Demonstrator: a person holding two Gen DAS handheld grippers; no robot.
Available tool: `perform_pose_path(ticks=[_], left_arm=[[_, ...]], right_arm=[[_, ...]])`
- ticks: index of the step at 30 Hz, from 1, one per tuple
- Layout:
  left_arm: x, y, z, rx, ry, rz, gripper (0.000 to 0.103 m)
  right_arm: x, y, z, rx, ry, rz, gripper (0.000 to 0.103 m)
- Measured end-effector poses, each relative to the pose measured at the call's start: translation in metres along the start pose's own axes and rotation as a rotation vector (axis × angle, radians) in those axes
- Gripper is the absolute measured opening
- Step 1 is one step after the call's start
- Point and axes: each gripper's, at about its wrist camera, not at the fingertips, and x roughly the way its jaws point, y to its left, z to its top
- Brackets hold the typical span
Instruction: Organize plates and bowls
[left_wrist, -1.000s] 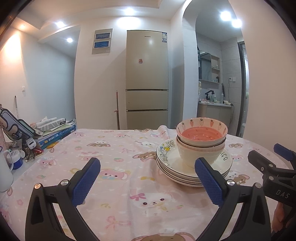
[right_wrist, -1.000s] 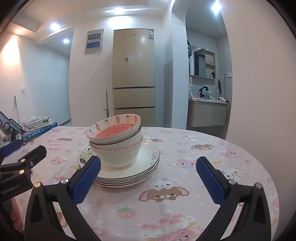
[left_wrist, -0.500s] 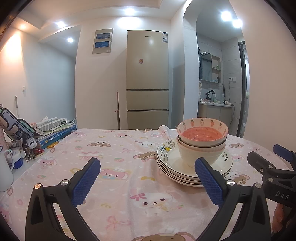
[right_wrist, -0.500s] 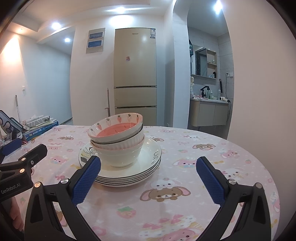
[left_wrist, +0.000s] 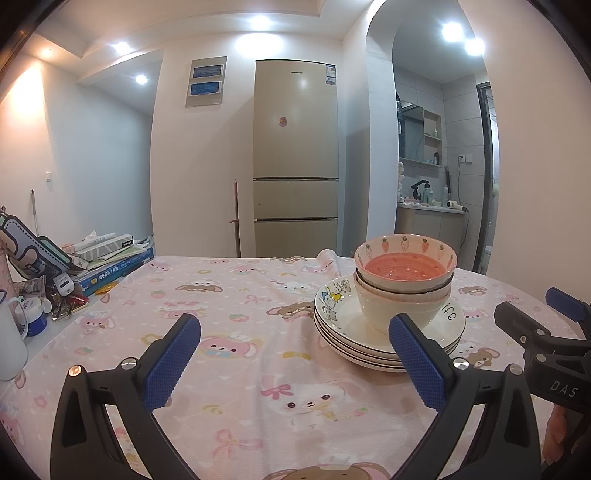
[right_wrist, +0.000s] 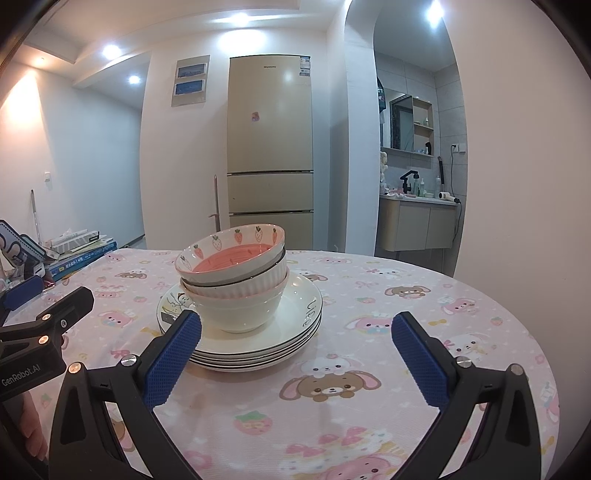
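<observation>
Left gripper (left_wrist: 293, 356) and right gripper (right_wrist: 295, 354) both spread wide, empty, near stacked bowls (right_wrist: 236, 280) on plates (right_wrist: 295, 325), pink tablecloth (left_wrist: 229, 295), fridge (left_wrist: 295, 158) far behind.

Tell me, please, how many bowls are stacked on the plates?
3, nested on the plate stack: the strawberry bowl on top, a ribbed white bowl under it, a plain cream bowl lowest. Another thin one could hide between them.

A glossy glazed ceramic finish is shown by the stacked bowls (right_wrist: 236, 280) and plates (right_wrist: 295, 314), a matt woven cloth is seen on the table (right_wrist: 369, 406), dimpled blue rubber-like pads (left_wrist: 171, 362) are carried on matt black plastic fingers, and a smooth satin sheen is borne by the fridge (left_wrist: 295, 155).
</observation>
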Motion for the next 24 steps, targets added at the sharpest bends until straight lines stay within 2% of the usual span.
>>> perform_pose_path(ticks=[24], left_arm=[[0.0000, 0.0002, 0.0003, -0.001, 0.000, 0.000, 0.103]], right_arm=[[0.0013, -0.0004, -0.0004, 0.003, 0.006, -0.001, 0.103]])
